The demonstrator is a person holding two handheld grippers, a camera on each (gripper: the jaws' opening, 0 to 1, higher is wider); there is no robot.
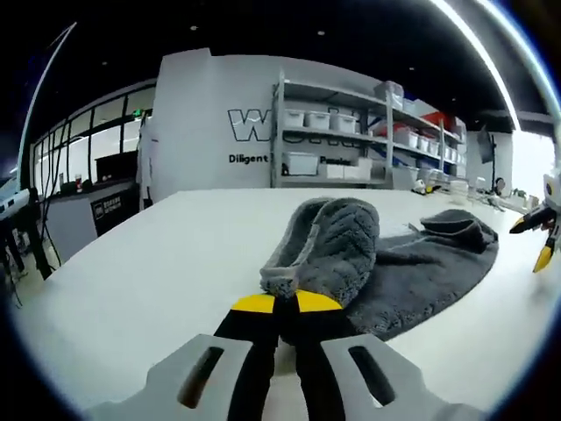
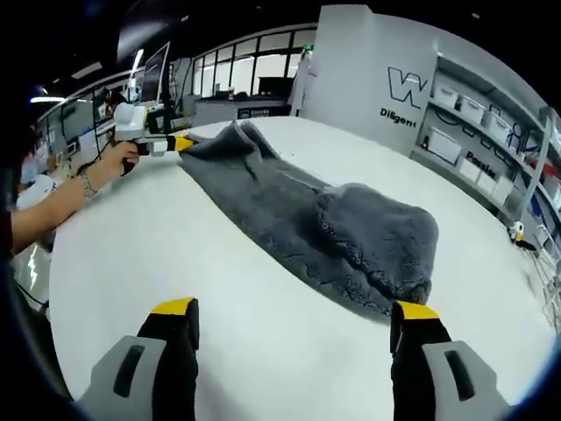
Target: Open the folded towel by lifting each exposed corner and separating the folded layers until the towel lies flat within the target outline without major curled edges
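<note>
Left claw (image 1: 285,303) is clamped on a corner of the grey towel (image 1: 412,263) at one end; right claw (image 2: 298,317) hangs wide apart, empty, near the other. Towel lies bunched on the white counter (image 2: 158,254), far from flat; most unfolding remains.

Left gripper view, upper centre: grey wall (image 1: 202,114) carries a large outlined "W", rest hidden by shelving (image 1: 351,132); below it small dark "Diligent". Right gripper view, upper right: same wall (image 2: 368,61) shows "W" and "Diligent", cut off. Other lettering illegible.
</note>
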